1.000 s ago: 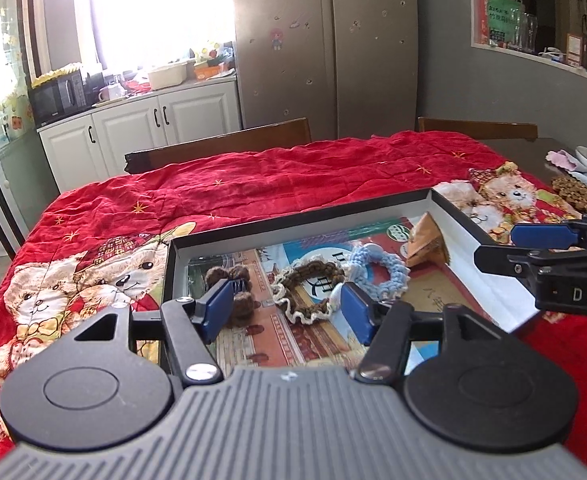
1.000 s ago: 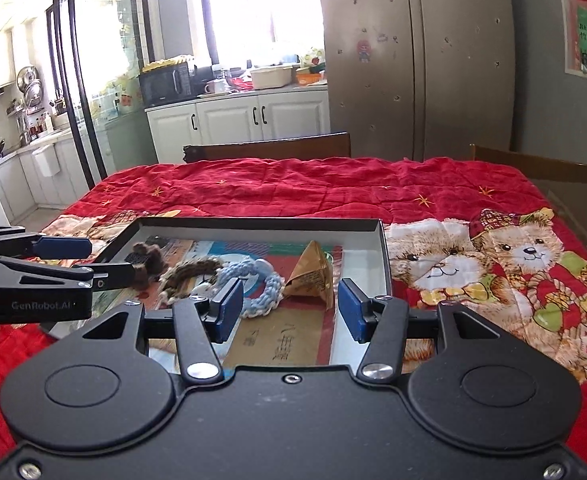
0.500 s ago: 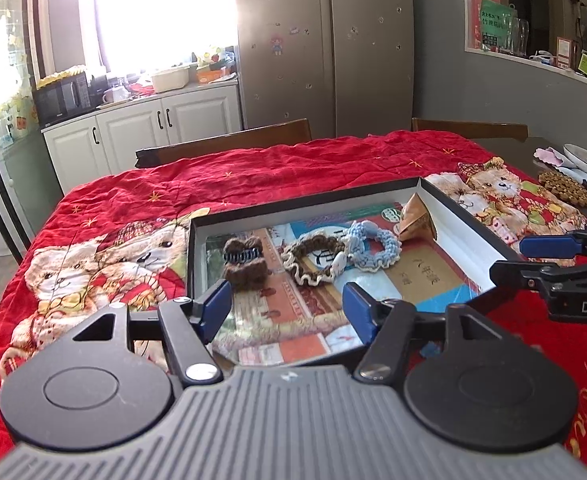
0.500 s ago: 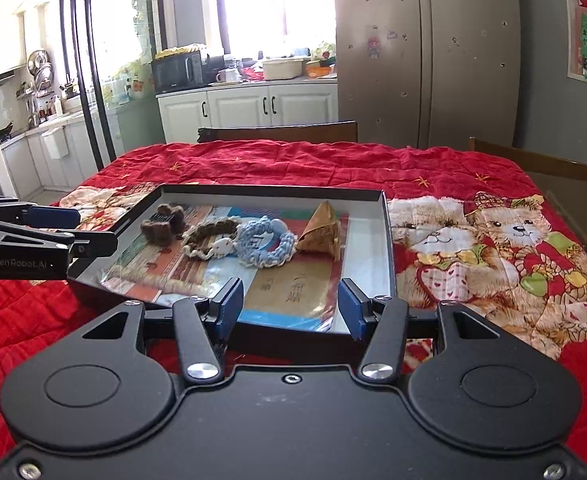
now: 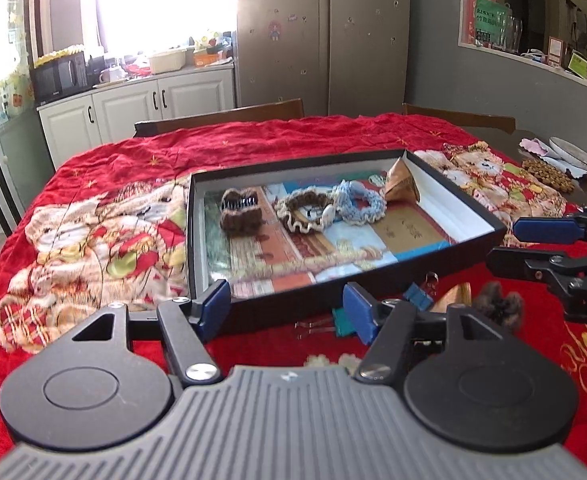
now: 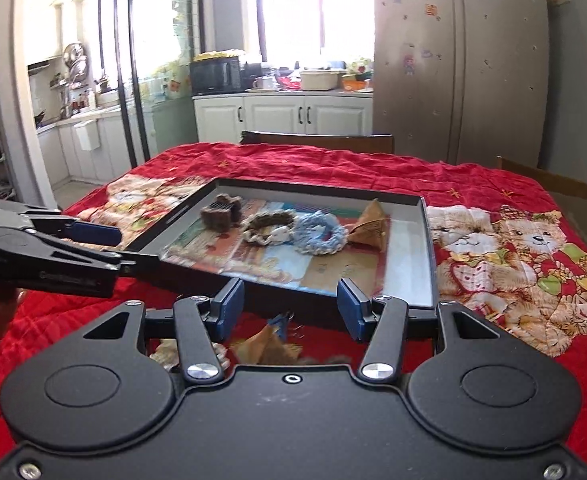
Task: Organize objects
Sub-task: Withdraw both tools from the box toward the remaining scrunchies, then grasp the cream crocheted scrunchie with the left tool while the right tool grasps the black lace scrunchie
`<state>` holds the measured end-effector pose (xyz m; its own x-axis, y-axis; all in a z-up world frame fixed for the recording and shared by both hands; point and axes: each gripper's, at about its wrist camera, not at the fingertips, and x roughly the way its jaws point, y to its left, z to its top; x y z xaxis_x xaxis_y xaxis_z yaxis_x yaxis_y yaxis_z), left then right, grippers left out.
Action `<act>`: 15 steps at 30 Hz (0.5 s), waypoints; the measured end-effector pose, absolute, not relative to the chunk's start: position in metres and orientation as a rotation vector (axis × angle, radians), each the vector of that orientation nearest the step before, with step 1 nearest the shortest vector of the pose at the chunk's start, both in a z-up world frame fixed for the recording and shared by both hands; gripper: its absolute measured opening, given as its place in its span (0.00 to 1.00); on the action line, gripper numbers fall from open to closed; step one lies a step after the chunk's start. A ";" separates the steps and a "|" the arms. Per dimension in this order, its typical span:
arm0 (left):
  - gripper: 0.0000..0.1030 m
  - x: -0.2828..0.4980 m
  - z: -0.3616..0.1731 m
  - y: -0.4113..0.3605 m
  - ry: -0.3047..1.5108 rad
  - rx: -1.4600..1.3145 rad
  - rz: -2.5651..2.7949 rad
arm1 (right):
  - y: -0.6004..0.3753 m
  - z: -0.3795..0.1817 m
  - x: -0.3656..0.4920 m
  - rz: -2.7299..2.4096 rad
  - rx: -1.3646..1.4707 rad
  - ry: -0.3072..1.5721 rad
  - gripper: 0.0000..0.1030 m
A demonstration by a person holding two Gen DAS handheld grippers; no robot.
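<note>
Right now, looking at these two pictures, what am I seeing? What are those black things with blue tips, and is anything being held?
Each picture comes from a small camera mounted on a hand-held tool, looking forward along its two fingers. There is no robot arm: a person holds one such tool in each hand.

In the left tool's view, the left gripper shows at the bottom; the black tool coming in from the right is the right gripper. In the right tool's view it is the other way round.

On the red blanket lies a shallow black tray. Inside are a brown fuzzy hair clip, a brown scrunchie, a blue scrunchie and a tan paper pyramid. More small items lie in front of the tray, among them a blue binder clip.

Both grippers are open and hold nothing.
</note>
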<state>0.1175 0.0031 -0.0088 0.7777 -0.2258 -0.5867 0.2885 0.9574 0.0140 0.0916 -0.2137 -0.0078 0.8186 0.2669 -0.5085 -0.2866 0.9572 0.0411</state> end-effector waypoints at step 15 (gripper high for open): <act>0.73 0.100 -0.037 0.007 0.647 0.120 -0.310 | -0.183 -0.042 0.057 0.353 -0.080 0.543 0.48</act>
<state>0.1004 0.0070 -0.0366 0.7542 -0.2458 -0.6089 0.3204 0.9472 0.0144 0.0570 -0.1827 -0.0416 0.7977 0.3077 -0.5186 -0.3496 0.9367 0.0180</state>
